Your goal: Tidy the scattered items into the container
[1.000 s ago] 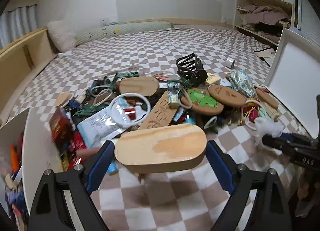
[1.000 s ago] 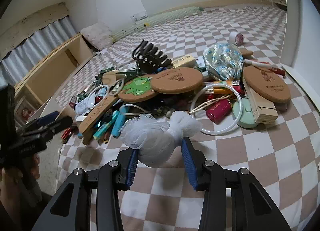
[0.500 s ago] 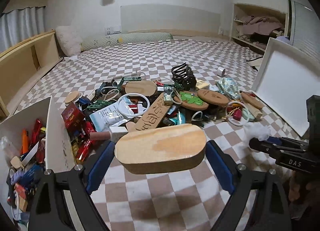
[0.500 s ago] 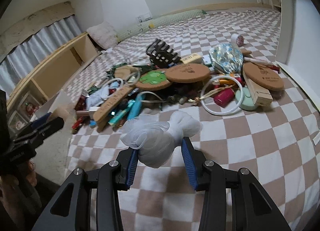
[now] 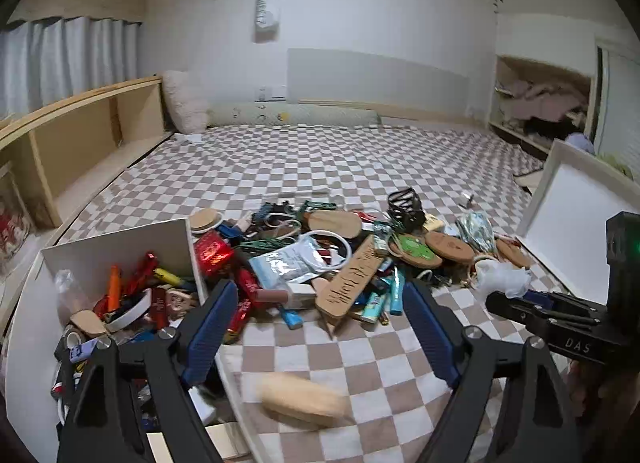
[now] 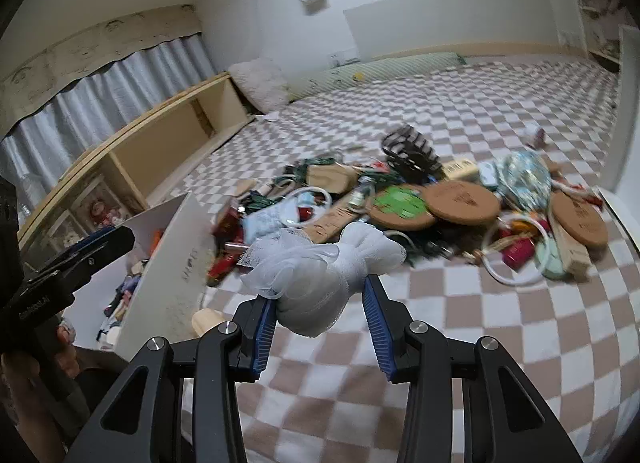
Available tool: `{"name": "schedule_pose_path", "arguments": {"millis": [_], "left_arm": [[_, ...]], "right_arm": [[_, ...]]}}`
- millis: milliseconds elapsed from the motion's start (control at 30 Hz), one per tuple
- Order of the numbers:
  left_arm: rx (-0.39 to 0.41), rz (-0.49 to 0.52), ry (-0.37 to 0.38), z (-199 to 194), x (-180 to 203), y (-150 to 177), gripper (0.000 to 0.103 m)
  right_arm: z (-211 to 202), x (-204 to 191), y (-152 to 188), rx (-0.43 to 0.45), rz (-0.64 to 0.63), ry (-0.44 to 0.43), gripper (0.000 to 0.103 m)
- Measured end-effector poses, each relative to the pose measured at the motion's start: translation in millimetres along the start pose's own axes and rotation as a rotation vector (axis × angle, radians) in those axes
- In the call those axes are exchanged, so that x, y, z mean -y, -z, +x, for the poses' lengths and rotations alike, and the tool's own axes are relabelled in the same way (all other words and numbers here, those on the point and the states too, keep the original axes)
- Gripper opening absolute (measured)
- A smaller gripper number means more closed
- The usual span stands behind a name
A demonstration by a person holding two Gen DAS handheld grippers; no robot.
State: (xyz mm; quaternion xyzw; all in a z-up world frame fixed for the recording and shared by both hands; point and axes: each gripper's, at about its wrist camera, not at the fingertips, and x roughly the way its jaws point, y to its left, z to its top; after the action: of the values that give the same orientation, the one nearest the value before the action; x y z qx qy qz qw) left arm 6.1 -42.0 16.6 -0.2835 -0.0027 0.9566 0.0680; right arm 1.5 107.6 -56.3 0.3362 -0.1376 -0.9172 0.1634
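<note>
We see the oval wooden piece [image 5: 302, 401], blurred, below our left gripper [image 5: 320, 315], at the rim of the white container [image 5: 120, 247]; nothing sits between that gripper's spread jaws, which have just been closing a little. Our right gripper [image 6: 320, 303] pinches the white mesh pouf [image 6: 320, 263] above the checkered cloth [image 6: 500, 335], near the pile of scattered items [image 5: 360, 255].
</note>
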Motion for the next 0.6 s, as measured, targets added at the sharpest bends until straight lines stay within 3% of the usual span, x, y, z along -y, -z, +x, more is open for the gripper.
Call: {"name": "schedule_pose_path", "arguments": {"millis": [200, 267, 400, 600], "left_arm": [[-0.039, -0.042, 0.030, 3, -14, 6, 0.082], [-0.067, -0.025, 0.047, 8, -5, 13, 0.087], [-0.120, 0.036, 0.055, 21, 26, 29, 0.088], [-0.204, 0.083, -0.140, 41, 64, 64, 0.088]], "right_arm": [[3, -17, -5, 0.004, -0.024, -0.015, 0.043], [6, -16, -3, -0.003, -0.022, -0.015, 0.043], [11, -10, 2, -0.017, 0.001, -0.013, 0.043], [9, 13, 6, -0.015, 0.055, 0.006, 0.043]]}}
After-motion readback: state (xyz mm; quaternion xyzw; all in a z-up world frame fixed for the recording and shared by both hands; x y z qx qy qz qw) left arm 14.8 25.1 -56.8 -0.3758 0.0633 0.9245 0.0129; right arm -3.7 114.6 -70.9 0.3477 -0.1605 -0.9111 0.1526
